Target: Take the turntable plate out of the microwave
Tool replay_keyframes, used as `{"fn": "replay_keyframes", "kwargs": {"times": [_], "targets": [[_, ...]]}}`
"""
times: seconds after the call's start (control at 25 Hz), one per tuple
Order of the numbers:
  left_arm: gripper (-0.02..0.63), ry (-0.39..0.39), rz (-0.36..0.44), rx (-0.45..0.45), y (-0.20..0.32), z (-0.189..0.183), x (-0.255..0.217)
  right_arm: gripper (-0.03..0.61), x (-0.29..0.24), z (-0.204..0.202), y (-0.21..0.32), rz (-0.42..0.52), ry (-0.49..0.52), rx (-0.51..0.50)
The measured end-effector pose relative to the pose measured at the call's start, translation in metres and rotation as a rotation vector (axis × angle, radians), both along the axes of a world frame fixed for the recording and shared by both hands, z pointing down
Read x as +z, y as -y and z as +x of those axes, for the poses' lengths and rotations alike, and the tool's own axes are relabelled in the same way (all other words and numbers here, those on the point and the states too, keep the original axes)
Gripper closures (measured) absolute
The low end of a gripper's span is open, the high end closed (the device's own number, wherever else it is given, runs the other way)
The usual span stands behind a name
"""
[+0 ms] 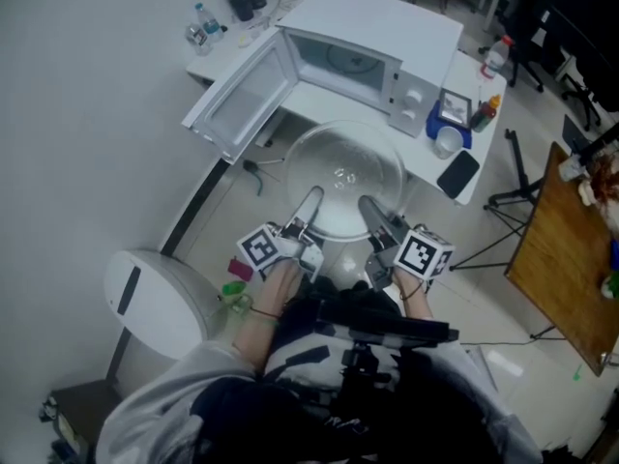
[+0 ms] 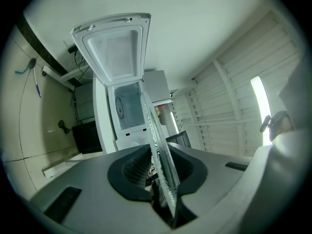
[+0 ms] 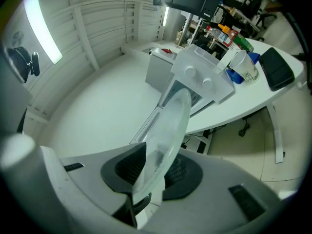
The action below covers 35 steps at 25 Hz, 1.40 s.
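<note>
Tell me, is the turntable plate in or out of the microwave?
Out: left tongs and right tongs hold the turntable plate before the open microwave.

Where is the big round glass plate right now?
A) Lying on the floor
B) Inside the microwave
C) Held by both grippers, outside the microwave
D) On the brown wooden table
C: the left gripper and the right gripper each clamp the near edge of the glass plate, which is in front of the open microwave.
</note>
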<state>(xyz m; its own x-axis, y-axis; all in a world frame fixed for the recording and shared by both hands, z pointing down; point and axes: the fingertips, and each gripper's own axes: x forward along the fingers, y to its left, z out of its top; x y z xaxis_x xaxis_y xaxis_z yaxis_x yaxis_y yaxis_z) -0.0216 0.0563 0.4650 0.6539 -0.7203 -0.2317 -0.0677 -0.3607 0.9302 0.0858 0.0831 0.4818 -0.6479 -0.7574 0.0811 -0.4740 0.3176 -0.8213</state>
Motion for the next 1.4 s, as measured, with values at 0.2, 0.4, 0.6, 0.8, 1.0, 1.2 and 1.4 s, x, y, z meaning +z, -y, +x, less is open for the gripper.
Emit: {"fn": "replay_keyframes", "kwargs": {"times": [0.2, 0.4, 0.6, 0.8, 1.0, 1.2, 1.4], "targets": [[0.563, -0.022, 0.006, 0.021, -0.004, -0.017, -0.005, 0.482, -0.006, -0.019, -0.005, 0.037, 0.004, 0.012], [0.563, -0.024, 0.016, 0.045, -0.005, -0.047, -0.011, 0.482, -0.009, -0.049, -0.009, 0.021, 0.0, 0.04], [0.563, -0.026, 0.023, 0.075, -0.008, -0.081, -0.014, 0.482, -0.009, -0.084, -0.015, 0.033, 0.02, 0.063], [0.563, -0.029, 0.011, 0.104, -0.012, -0.107, -0.012, 0.482, -0.011, -0.11, -0.022, 0.032, 0.013, 0.096], [0.563, -0.022, 0.024, 0.138, -0.014, -0.124, -0.015, 0.482, -0.011, -0.13, -0.027, 0.056, 0.022, 0.112], [0.563, -0.034, 0.033, 0.156, -0.016, -0.135, -0.015, 0.483, -0.016, -0.142, -0.03, 0.073, 0.024, 0.128], [0.563, -0.045, 0.039, 0.16, -0.015, -0.145, -0.016, 0.482, -0.012, -0.152, -0.029, 0.079, 0.019, 0.124]]}}
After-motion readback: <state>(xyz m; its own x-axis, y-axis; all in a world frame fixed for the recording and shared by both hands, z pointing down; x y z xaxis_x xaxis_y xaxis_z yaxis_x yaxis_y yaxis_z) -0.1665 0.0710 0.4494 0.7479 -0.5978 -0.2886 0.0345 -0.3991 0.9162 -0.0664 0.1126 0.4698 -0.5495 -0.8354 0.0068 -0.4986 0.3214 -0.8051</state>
